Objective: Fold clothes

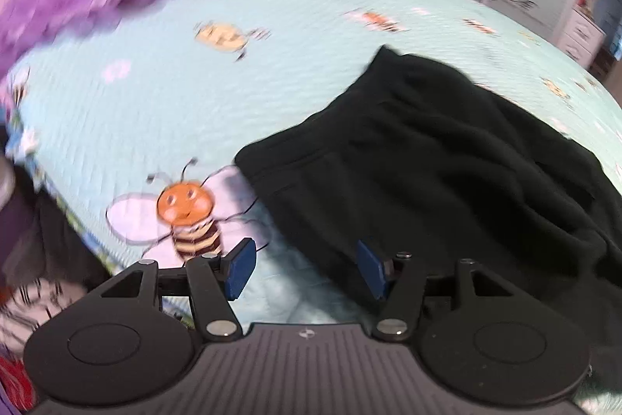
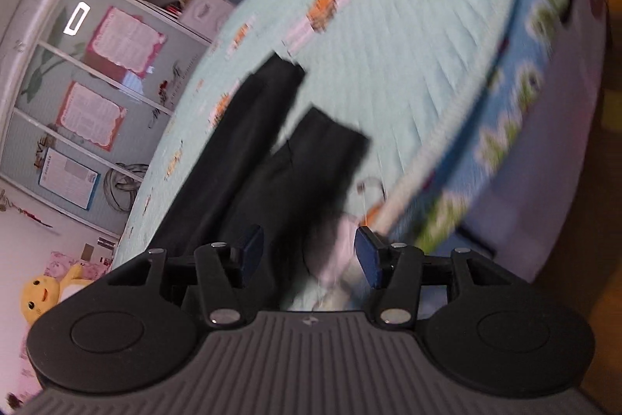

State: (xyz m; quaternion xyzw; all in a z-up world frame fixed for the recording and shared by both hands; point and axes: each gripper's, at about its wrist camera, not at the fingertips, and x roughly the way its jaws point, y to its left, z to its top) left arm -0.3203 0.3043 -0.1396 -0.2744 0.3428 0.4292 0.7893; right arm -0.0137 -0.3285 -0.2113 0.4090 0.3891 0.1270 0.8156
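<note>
While both views blur, the left gripper [image 1: 307, 269] hovers low w/ jaws spread wide, gripping nothing, just at the near edge of the black trousers [image 1: 427, 158] lying on the bee-print bedspread [image 1: 163, 96]. Right gripper [image 2: 307, 257] is tilted, also spread & unloaded, above the trouser legs [image 2: 272, 158].

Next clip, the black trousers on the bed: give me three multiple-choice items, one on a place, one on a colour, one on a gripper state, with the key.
1. Where do the black trousers lie?
A. on the floor
B. on the bee-print bedspread
C. on a chair

2. What colour are the pads of the left gripper?
A. blue
B. red
C. white

3. How does the right gripper stand?
A. shut on the trousers
B. shut on nothing
C. open

Key: B, spread flat on the quilt; A, blue faces show; C, pads wide apart, nothing held.
</note>
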